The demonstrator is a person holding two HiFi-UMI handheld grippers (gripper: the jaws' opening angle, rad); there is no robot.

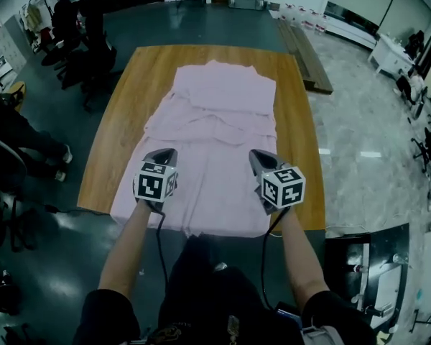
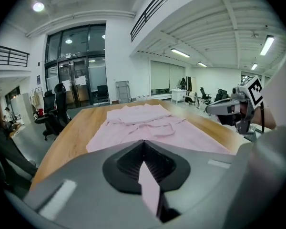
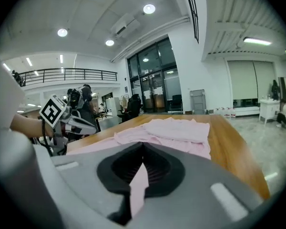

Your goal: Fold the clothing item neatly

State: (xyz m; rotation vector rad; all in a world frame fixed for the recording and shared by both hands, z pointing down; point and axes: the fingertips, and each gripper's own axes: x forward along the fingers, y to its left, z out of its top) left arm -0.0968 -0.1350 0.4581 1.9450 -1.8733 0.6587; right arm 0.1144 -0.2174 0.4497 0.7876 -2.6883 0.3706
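Pink garment (image 1: 215,128), pale and wide, lies spread lengthwise down the middle of a long wooden table (image 1: 122,121), reaching from near the far end to the near edge where the person stands. Its far part is folded back on itself into a smaller, neat rectangle, and loose folds cross it below that. Dark grey floor surrounds the table on the left and far sides, with lighter polished floor to the right. Black office chairs (image 1: 79,34) stand off the far left corner, and a seated person's legs (image 1: 29,142) show at the left edge. The person's bare forearms reach forward over the near part of the cloth, one gripper in each hand. The left gripper (image 1: 165,153) sits over the left half of the garment and the right gripper (image 1: 257,155) over the right half, side by side and apart. Each carries a cube with black-and-white square markers. In the left gripper view the jaws are pressed together on a thin strip of pink fabric that runs up between them. In the right gripper view the jaws likewise pinch a narrow strip of the same pink cloth.
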